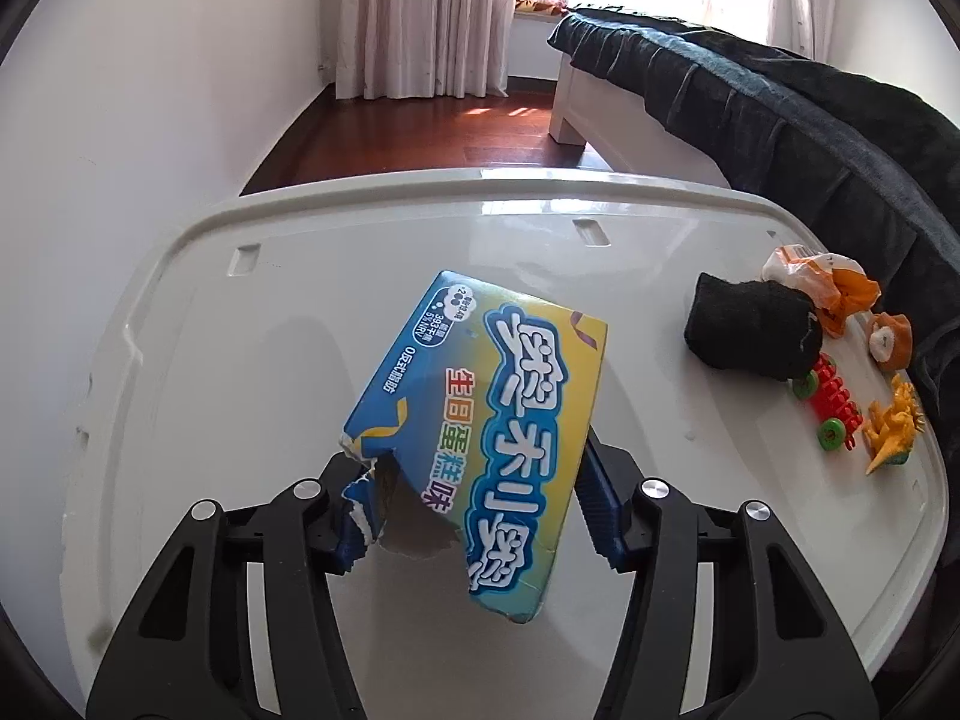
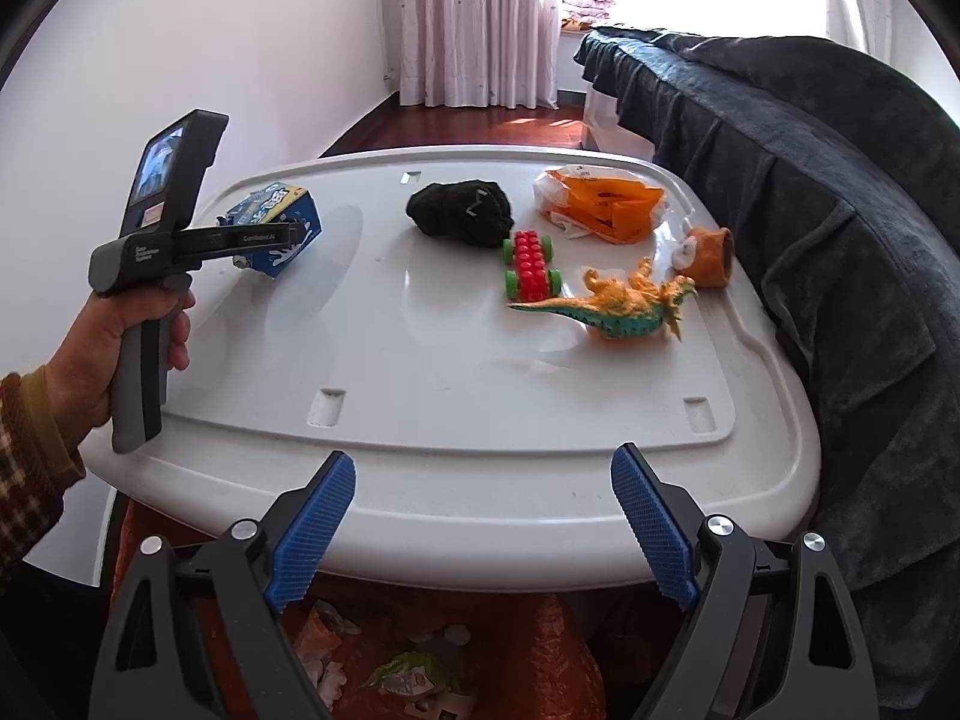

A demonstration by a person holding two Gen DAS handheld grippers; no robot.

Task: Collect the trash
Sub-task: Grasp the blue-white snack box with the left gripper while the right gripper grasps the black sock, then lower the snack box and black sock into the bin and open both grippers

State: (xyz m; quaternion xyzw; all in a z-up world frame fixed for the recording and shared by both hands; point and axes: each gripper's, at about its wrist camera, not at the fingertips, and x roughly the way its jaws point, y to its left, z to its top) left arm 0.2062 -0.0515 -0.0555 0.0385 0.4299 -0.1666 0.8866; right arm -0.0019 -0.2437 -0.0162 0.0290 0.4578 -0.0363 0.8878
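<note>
Your left gripper (image 1: 474,510) has its blue pads pressed on both sides of the torn snack box (image 1: 480,420), so the jaws are closed on it. The box is blue and yellow cardboard with bold white Chinese lettering; its near end is ripped open, showing ragged brown edges. It sits tilted toward the left part of the white table (image 1: 300,312), at about nine o'clock from the black sock (image 1: 750,327).

Your right gripper (image 2: 486,531) stands wide with nothing between the pads, hanging over the near table edge. From there the box appears at eleven o'clock, half covered by the left tool's fingers.

At two o'clock from the sock lies a crumpled orange and white wrapper (image 2: 600,201). The red block car (image 2: 531,267), the orange dinosaur (image 2: 624,303) and a small orange toy (image 2: 708,255) sit toward three o'clock.

You cannot make out where the box's underside meets the table. Below the table, an orange bag (image 2: 540,648) with scraps is cut off by the frame and partly hidden by the gripper arms.
</note>
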